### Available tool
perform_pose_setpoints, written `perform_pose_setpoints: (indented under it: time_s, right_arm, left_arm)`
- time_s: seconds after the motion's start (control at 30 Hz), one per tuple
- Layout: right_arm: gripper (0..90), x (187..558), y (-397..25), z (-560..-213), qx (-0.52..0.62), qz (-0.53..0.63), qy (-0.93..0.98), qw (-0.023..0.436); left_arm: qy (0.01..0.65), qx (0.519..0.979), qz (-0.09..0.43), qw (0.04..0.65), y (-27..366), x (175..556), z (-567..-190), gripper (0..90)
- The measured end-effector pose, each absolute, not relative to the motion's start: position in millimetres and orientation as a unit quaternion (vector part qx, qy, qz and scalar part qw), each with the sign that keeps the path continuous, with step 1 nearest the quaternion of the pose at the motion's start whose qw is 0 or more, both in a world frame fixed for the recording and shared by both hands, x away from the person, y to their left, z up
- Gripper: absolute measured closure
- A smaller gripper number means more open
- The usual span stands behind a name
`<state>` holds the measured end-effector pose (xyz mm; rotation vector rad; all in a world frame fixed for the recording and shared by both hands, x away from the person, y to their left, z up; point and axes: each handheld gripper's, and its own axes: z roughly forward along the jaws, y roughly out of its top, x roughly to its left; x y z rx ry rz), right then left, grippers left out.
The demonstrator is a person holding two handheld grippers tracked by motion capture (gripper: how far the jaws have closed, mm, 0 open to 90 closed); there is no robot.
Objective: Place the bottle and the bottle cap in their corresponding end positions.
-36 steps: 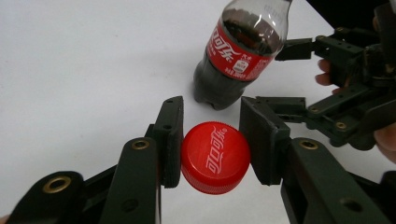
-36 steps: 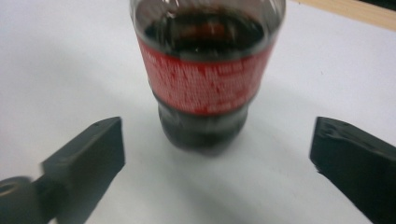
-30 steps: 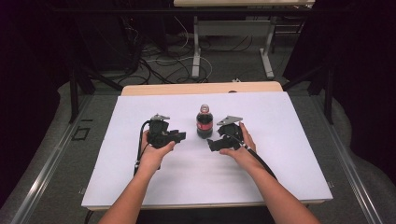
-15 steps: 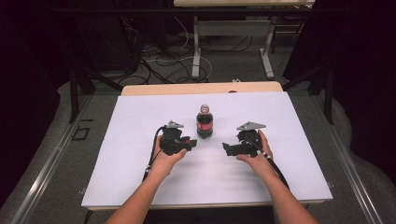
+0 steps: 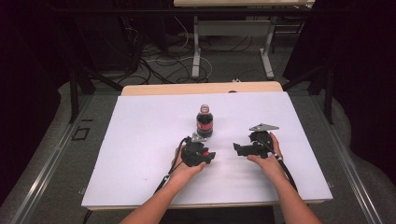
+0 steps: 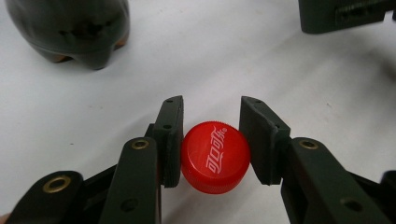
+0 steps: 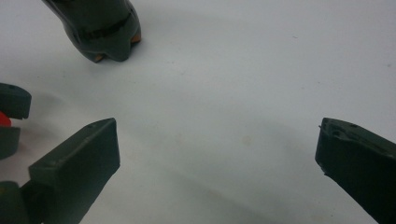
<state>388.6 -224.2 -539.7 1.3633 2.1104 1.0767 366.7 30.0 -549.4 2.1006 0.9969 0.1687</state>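
Apparently logo-up: cap (image 6: 215, 157) in left claw (image 6: 211, 135)

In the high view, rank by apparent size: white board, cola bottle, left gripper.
1. White board, by far the largest.
2. Left gripper and cola bottle look about alike; I can't rank them.

White-topped table (image 5: 140, 140), bare wood strip along the far edge. One dark cola bottle (image 5: 204, 121) stands upright on it, near centre, cap off, red label. Surface faintly scuffed in the right gripper view; a small dark speck front-left in the high view.
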Motion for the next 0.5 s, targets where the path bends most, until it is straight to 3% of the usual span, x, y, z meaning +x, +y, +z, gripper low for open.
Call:
perform_pose_setpoints:
  time_s: [0.5]
  right_arm:
    - [0.0,387.2,-224.7,-536.8,0.49,0.398,0.75,0.2]
  left_arm:
    - [0.378,0.838,0.072,0.386,28.1,361.3,-559.4,60.1]
